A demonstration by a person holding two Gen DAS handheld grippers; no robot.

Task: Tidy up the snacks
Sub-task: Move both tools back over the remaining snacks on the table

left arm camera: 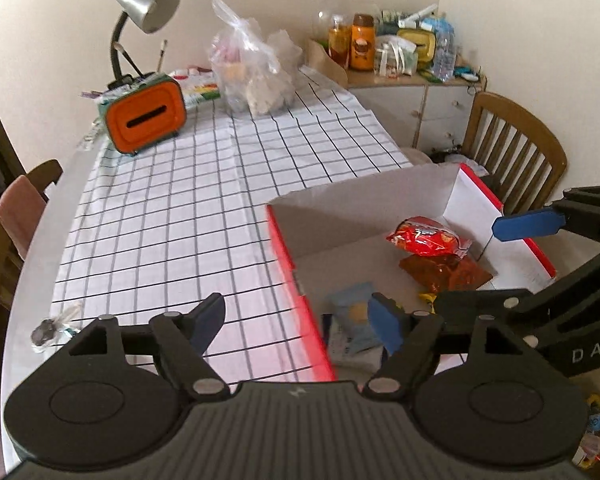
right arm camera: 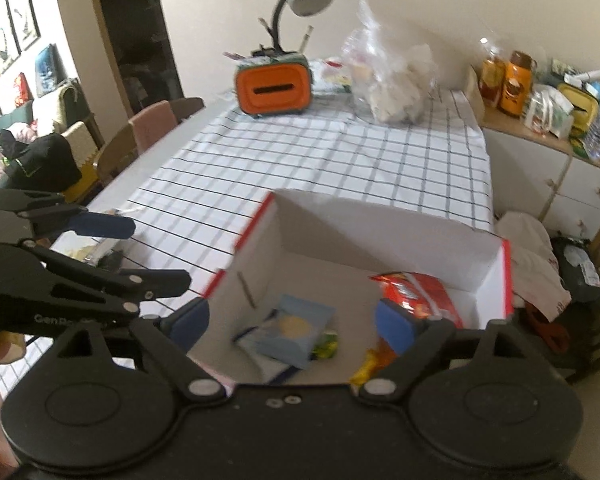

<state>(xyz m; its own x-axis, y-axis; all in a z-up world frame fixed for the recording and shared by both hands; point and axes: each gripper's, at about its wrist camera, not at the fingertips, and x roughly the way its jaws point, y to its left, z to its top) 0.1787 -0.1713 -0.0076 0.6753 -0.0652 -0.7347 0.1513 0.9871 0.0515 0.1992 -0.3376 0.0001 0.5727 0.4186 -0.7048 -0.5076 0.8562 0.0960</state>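
Note:
A red-edged cardboard box [left arm camera: 364, 196] [right arm camera: 364, 220] stands open on the checked tablecloth. Inside lie a red snack bag [left arm camera: 428, 236] [right arm camera: 420, 292], an orange-brown packet [left arm camera: 448, 272], a light blue packet [left arm camera: 352, 320] [right arm camera: 296, 328] and a small yellow packet [right arm camera: 364, 368]. My left gripper [left arm camera: 300, 324] is open and empty, straddling the box's left wall. My right gripper [right arm camera: 296, 324] is open and empty above the box's near side. The right gripper also shows at the right of the left wrist view [left arm camera: 528, 228], and the left gripper at the left of the right wrist view [right arm camera: 100, 226].
An orange tissue box [left arm camera: 146, 116] [right arm camera: 274, 90], a desk lamp [left arm camera: 146, 8] and a clear plastic bag [left arm camera: 252, 76] [right arm camera: 388, 76] stand at the table's far end. Keys [left arm camera: 48, 330] lie near the left edge. Wooden chairs [left arm camera: 512, 148] flank the table; a cluttered cabinet [left arm camera: 404, 92] stands behind.

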